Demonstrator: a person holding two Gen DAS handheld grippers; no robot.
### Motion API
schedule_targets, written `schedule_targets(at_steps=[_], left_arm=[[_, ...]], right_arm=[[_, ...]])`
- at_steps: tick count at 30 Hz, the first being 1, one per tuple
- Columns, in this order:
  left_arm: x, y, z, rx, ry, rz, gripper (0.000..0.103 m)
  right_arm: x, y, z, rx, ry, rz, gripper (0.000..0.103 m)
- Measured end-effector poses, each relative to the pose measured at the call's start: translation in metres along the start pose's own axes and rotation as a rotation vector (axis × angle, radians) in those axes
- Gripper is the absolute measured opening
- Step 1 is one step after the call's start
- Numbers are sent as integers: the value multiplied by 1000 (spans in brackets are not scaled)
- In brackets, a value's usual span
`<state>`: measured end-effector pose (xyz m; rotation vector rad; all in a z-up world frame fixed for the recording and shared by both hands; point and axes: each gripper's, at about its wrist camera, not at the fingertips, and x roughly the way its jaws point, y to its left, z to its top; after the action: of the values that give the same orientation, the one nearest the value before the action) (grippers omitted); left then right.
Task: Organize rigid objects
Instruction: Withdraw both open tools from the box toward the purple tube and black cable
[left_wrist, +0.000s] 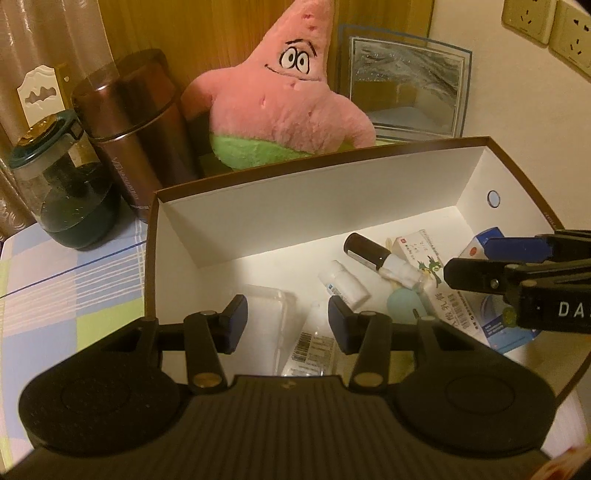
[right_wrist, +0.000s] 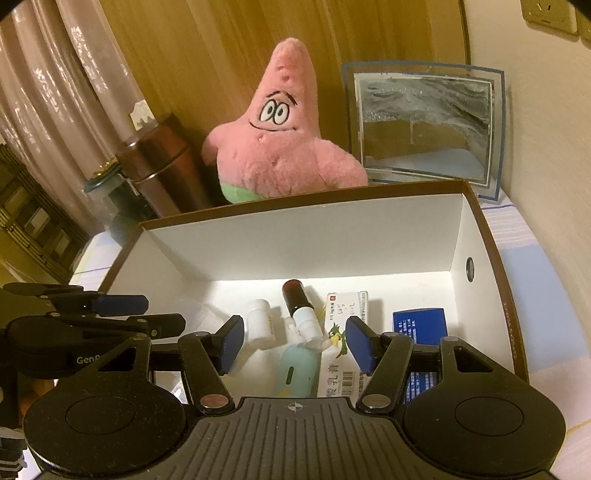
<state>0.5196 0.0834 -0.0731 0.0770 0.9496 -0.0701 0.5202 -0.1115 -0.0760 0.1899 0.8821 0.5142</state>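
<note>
An open cardboard box (left_wrist: 295, 206) (right_wrist: 295, 236), white inside with a brown rim, holds several small items. Among them are a dark bottle (left_wrist: 365, 253) (right_wrist: 293, 295), a small white bottle (left_wrist: 343, 282) (right_wrist: 260, 321), a teal rounded item (left_wrist: 404, 302) (right_wrist: 297, 369) and a white medicine carton (left_wrist: 424, 266) (right_wrist: 345, 347). A blue carton (right_wrist: 419, 325), a clear plastic case (left_wrist: 269, 310) and a barcoded bottle (left_wrist: 312, 350) lie there too. My left gripper (left_wrist: 288, 323) (right_wrist: 147, 314) hovers open over the box's left part, holding nothing. My right gripper (right_wrist: 295, 343) (left_wrist: 498, 262) hangs open above the teal item, pads clear of it.
Behind the box stand a pink star plush (left_wrist: 284, 96) (right_wrist: 280, 147), a brown metal flask (left_wrist: 136, 122), a glass jar with a dark lid (left_wrist: 62, 177) and a framed picture (left_wrist: 406, 85). A checked cloth (left_wrist: 74, 288) covers the table. Wall sockets (left_wrist: 528, 18) sit at the upper right.
</note>
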Motion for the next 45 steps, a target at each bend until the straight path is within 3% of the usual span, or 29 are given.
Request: schedule_targets(at_steps=[11, 27, 35, 45], left_arm=[[-51, -1, -12, -51, -62, -14, 49], [-144, 1, -74, -133, -125, -16, 51], [-162, -11, -125, -141, -76, -31, 51], [-148, -26, -202, -175, 66, -44, 51]], right_arm=[[-41, 15, -14, -6, -48, 31, 61], [-119, 43, -67, -35, -89, 95, 61], [-134, 52, -107, -48, -38, 109, 61], [-127, 60, -160, -72, 98, 139, 61]])
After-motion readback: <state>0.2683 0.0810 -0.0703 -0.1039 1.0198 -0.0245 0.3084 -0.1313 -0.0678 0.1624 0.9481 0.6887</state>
